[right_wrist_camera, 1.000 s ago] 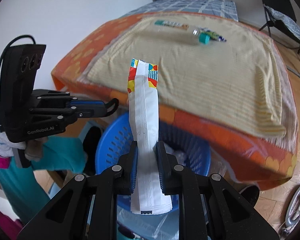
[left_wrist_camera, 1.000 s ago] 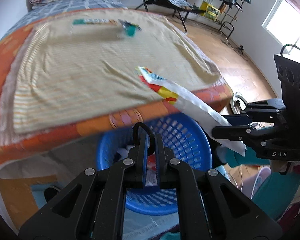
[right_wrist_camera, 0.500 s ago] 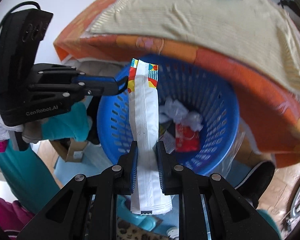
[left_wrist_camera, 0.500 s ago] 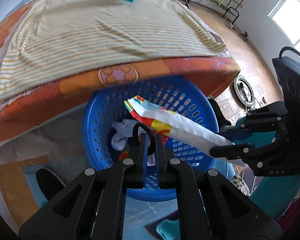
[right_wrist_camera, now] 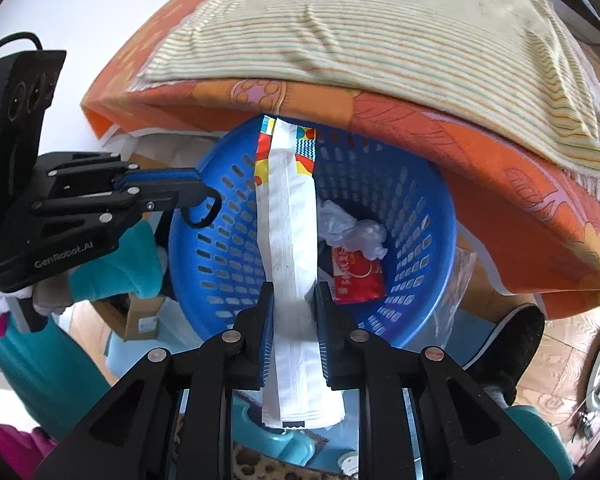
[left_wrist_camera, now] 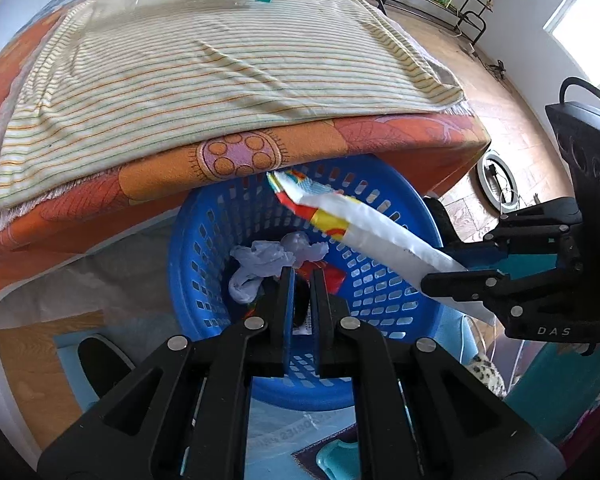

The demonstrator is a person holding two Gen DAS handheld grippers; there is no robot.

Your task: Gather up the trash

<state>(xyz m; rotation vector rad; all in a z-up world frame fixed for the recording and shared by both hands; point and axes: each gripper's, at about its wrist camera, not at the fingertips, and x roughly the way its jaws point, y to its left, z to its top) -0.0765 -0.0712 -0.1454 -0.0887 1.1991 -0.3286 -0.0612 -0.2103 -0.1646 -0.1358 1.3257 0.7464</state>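
Over blue basket [right_wrist_camera: 428, 216]: right gripper [right_wrist_camera: 294, 300] clamped on white wrapper [right_wrist_camera: 290, 216]; left gripper [left_wrist_camera: 300, 280] fingers together, empty, above rim.

Wood floor [left_wrist_camera: 496, 92], striped bedspread [left_wrist_camera: 204, 68], bright window [left_wrist_camera: 572, 12]

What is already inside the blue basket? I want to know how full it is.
Inside the blue basket: crumpled clear plastic and a red packet. The white wrapper in the right gripper hides part of the bottom.
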